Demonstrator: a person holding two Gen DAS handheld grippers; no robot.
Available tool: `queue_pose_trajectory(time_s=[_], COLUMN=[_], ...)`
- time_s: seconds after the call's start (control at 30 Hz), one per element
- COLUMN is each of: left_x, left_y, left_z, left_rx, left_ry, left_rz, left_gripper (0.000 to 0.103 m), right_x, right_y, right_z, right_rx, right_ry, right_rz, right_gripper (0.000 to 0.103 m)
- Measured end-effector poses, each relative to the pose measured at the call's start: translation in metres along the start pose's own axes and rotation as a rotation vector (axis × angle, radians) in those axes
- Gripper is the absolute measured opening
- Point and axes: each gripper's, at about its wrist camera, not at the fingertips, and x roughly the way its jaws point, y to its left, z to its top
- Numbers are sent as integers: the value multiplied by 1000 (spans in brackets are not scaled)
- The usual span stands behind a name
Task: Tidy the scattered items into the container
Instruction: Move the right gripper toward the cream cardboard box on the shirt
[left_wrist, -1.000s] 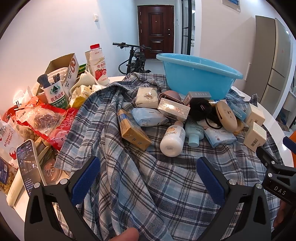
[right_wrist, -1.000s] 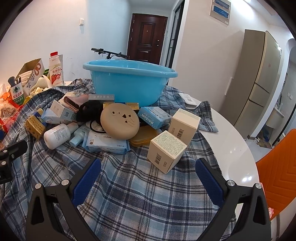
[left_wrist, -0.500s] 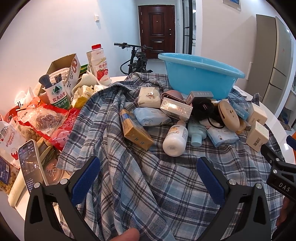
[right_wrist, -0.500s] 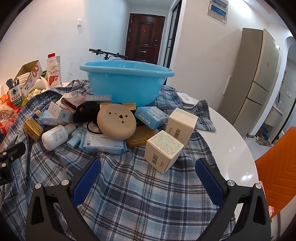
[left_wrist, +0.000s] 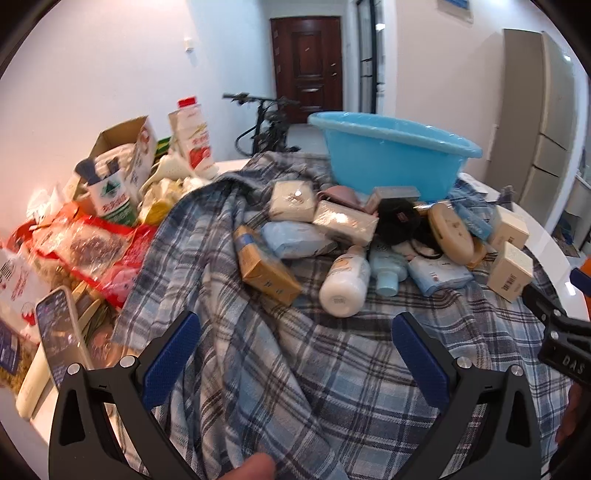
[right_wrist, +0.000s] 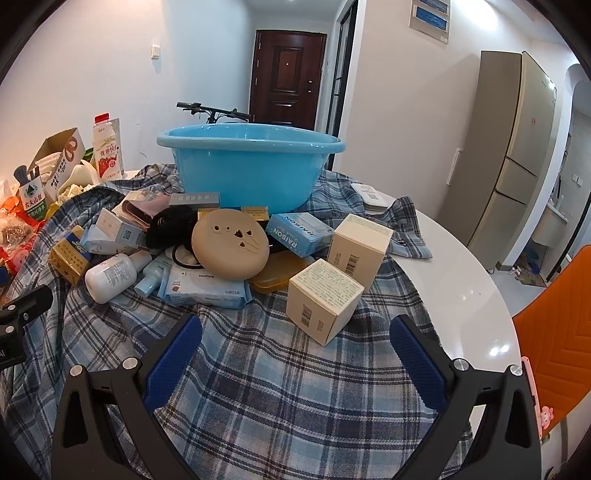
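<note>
A blue plastic basin (right_wrist: 251, 166) (left_wrist: 391, 155) stands at the back of a plaid cloth (right_wrist: 280, 387). In front of it lies a heap of items: two cream boxes (right_wrist: 325, 297) (right_wrist: 358, 249), a blue RAISON box (right_wrist: 299, 234), a round tan case (right_wrist: 231, 247), a white bottle (left_wrist: 345, 284) (right_wrist: 112, 271), a yellow carton (left_wrist: 264, 271), and wipes packs (right_wrist: 207, 288). My left gripper (left_wrist: 295, 354) is open and empty, near the white bottle. My right gripper (right_wrist: 295, 354) is open and empty, just short of the nearer cream box.
Groceries crowd the table's left: a milk carton (left_wrist: 192, 138), a cardboard box (left_wrist: 122, 147), snack bags (left_wrist: 88, 247) and a phone (left_wrist: 61, 336). An orange chair (right_wrist: 557, 332) stands at right, a fridge (right_wrist: 513, 155) beyond. The white table edge (right_wrist: 461, 280) shows right.
Both grippers have drawn back a little and risen, so the heap sits slightly farther and lower in view. Nothing on the cloth has moved. Both stay open.
</note>
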Motion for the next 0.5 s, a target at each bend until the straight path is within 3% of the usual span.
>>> queue_pose_trajectory(time_s=[0.13,0.23,0.33,0.5], left_x=[-1,3,6,9], left_y=[-7,-2,-3,-8], left_z=[0,5,7,8], left_rx=[36,-23,-30,-11], left_ry=[-29,-10,-9,17], left_rz=[13,-72,-72,-90], left_gripper=[103,103,103,103], right_x=[2,8,19,45], right_y=[-16,-34,-45,-38], right_z=[0,1,3,7], right_rx=[22,64,96,45], right_ry=[-9,-9,5,39], right_rz=[-13,9,25,29], right_gripper=[103,103,103,103])
